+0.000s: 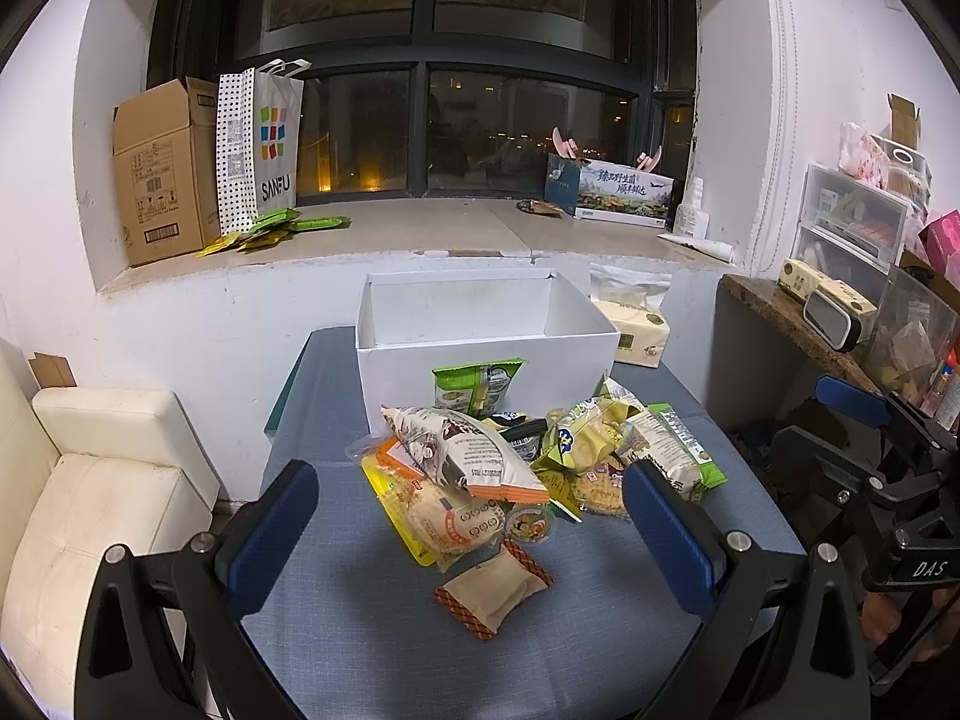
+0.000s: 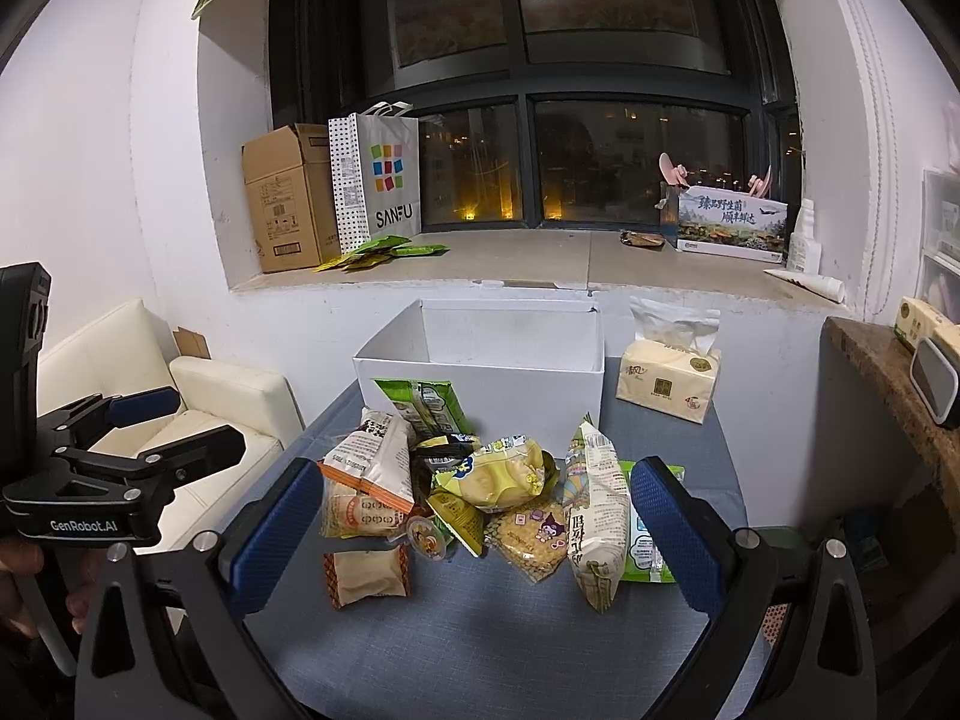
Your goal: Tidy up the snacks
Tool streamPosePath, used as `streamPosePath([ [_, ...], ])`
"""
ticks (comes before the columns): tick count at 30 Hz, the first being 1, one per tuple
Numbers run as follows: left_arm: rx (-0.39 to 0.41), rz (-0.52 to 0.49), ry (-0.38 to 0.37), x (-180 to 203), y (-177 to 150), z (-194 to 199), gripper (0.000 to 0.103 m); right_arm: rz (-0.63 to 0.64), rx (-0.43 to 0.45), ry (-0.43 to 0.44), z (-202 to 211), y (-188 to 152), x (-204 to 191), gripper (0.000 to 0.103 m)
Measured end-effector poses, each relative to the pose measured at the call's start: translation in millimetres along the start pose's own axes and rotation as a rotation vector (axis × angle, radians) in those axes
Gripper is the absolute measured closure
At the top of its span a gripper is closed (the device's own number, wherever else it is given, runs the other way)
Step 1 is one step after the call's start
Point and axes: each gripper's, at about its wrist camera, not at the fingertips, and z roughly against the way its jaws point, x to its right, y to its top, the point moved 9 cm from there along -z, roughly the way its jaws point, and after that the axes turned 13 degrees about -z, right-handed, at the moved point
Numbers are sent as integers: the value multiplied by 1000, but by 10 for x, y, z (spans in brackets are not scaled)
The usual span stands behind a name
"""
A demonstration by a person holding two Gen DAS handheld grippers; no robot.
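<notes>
A pile of snack packets [image 1: 522, 468] lies on a blue-grey table [image 1: 372, 612], just in front of an open, empty white box [image 1: 480, 324]. A small beige pastry packet [image 1: 492, 591] lies nearest, apart from the pile. My left gripper [image 1: 474, 534] is open and empty, held above the table's near side with the pastry packet between its fingers' lines. In the right wrist view the pile [image 2: 480, 492] and the white box [image 2: 480, 372] show too. My right gripper [image 2: 474, 534] is open and empty, short of the pile. The left gripper also shows at the far left of the right wrist view [image 2: 162, 426].
A tissue pack [image 2: 669, 381] stands right of the box. The windowsill behind holds a cardboard box [image 1: 165, 171], a SANFU bag [image 1: 264, 144] and green packets [image 1: 276, 228]. A white sofa [image 1: 90, 480] is left; a cluttered shelf [image 1: 840, 312] is right.
</notes>
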Motion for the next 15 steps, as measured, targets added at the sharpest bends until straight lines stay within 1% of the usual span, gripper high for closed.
streamPosePath([
  [15,-2,2,0,-11,-4,1,0,7,0,4,-17,-19,-20,0],
])
